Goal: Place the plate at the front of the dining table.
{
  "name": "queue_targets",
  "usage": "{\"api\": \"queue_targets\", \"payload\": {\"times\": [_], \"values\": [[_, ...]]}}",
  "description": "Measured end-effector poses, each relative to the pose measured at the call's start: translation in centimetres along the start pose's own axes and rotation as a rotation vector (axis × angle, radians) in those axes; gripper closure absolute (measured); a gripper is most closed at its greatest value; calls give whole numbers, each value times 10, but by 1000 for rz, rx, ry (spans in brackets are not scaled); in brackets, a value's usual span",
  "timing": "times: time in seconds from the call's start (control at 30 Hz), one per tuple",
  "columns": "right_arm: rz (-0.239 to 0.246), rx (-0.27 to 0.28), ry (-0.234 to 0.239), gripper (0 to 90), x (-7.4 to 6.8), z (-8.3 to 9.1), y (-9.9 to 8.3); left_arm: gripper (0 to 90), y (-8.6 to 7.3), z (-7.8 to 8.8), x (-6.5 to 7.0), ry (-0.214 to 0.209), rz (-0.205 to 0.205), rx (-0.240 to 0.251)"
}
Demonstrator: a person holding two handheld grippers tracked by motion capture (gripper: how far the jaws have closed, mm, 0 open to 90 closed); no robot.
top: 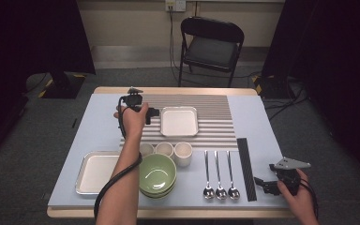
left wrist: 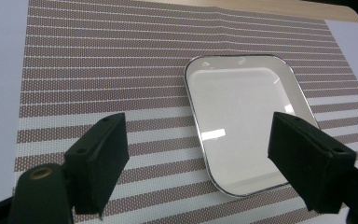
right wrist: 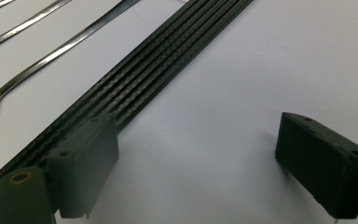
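My left gripper hovers over the striped mat at the back of the table, just left of a small white square tray. In the left gripper view its jaws stand wide open, with the empty tray lying beyond and between them and nothing gripped. My right gripper rests low at the front right, open and empty over bare tabletop. A black ribbed strip runs past its left jaw.
A larger white tray sits at the front left. Beside it are stacked green bowls and three small cups. Three spoons lie left of the black strip. A folding chair stands behind the table.
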State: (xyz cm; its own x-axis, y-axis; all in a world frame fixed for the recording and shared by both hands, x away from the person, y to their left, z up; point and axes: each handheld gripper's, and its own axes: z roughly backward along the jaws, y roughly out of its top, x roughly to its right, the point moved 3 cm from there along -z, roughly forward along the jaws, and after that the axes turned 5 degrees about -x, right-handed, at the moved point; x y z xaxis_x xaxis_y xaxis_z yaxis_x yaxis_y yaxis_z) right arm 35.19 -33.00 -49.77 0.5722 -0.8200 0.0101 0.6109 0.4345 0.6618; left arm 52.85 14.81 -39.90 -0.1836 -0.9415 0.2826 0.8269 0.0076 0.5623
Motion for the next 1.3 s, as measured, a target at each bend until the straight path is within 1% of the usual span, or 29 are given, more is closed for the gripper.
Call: {"api": "queue_targets", "payload": {"times": [0.27,0.3,0.33,0.53,0.6,0.67,0.87,1.0,1.07,1.2,1.23,1.3], "values": [[0,0,0,123,0,0,0,197,-6,5,-4,-3,-1,0],[0,0,0,123,0,0,0,197,-6,6,-5,-5,-5,-1],[0,0,0,123,0,0,0,197,-7,6,-6,-15,2,-2],[0,0,0,123,0,0,0,197,-11,9,-10,-15,0,-2],[0,0,0,123,0,0,0,197,-13,11,-11,-27,4,-2],[0,0,0,123,0,0,0,197,-14,13,-11,-31,-1,-3],[0,0,0,123,0,0,0,197,-17,19,-17,-25,-2,3],[0,0,0,123,0,0,0,197,-20,23,-20,-31,-10,-1],[0,0,0,123,0,0,0,197,-22,24,-20,-40,-3,-5],[0,0,0,123,0,0,0,197,-25,27,-22,-39,-9,-5],[0,0,0,123,0,0,0,197,-26,27,-23,-35,-2,-3],[0,0,0,123,0,0,0,197,-28,29,-24,-35,-12,-5]]}}
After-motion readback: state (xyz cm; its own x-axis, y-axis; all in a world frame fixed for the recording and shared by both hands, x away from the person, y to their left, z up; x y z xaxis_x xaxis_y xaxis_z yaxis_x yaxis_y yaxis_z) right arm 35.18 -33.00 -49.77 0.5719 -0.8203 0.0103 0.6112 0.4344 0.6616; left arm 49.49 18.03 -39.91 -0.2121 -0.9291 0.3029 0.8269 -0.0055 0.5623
